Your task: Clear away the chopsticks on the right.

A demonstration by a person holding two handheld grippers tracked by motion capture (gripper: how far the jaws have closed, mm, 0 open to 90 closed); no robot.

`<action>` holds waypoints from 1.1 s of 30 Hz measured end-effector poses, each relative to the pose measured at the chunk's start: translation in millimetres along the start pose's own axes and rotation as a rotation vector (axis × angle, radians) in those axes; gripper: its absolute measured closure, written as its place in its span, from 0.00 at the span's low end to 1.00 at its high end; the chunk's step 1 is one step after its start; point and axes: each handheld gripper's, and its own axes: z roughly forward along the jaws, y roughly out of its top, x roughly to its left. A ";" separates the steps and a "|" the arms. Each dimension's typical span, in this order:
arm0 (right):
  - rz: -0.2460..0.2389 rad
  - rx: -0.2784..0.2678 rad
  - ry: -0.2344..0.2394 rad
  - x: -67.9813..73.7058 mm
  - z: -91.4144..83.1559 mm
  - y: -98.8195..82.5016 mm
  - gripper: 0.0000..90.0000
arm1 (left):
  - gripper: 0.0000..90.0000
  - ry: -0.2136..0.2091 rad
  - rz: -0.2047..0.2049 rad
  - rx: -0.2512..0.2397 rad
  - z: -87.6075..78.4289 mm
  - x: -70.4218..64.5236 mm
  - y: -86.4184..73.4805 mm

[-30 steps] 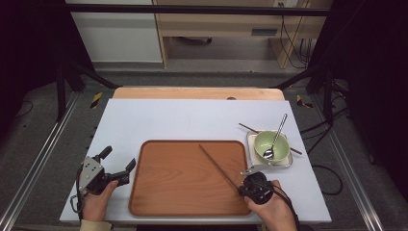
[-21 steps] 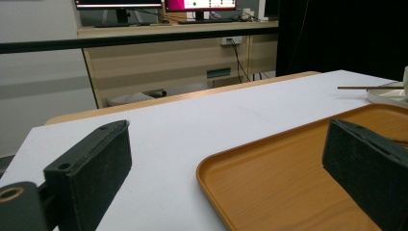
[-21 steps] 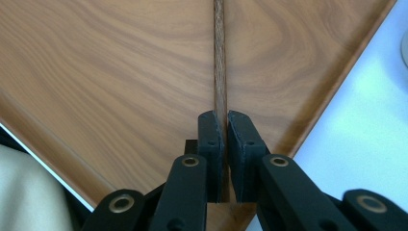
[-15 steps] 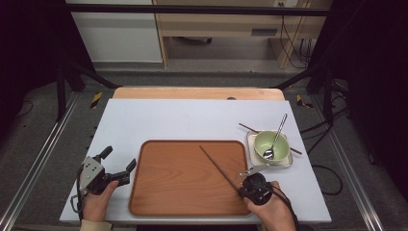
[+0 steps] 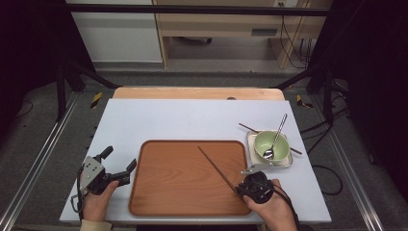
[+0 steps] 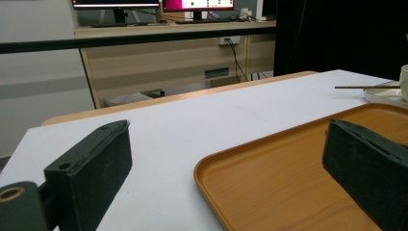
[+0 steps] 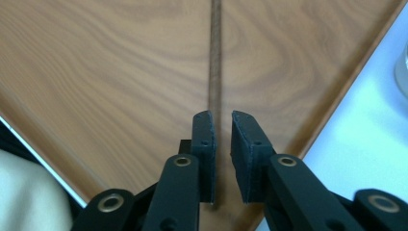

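Observation:
A thin dark chopstick (image 5: 216, 166) lies slantwise on the brown wooden tray (image 5: 168, 192). My right gripper (image 5: 239, 189) is at its near end, low over the tray's front right. In the right gripper view the chopstick (image 7: 215, 57) runs between the pads of the right gripper (image 7: 222, 120). The jaws have just been opening, and a narrow gap shows beside the stick. My left gripper (image 5: 119, 160) rests at the tray's left edge. Its jaws stand wide apart (image 6: 226, 130) with nothing between them.
A green bowl (image 5: 271, 144) holding a metal spoon (image 5: 275, 137) sits on a small square dish (image 5: 255, 163) right of the tray. A second chopstick (image 5: 248, 127) lies across the dish's far side. The white tabletop (image 5: 192, 120) stretches behind the tray.

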 end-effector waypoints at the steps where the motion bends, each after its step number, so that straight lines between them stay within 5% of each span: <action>1: -0.003 -0.024 -0.004 -1.8 0.6 -0.3 0.85 | 0.03 0.000 0.001 0.000 0.3 -0.1 -0.1; 11: -0.004 -0.252 0.006 -15.2 7.2 -3.2 0.60 | 0.04 -0.019 -0.001 0.021 1.7 -0.9 0.7; 33: -0.070 -0.534 -0.076 -17.4 -7.6 -4.1 0.12 | 0.17 -0.132 0.053 0.125 10.2 -22.8 14.6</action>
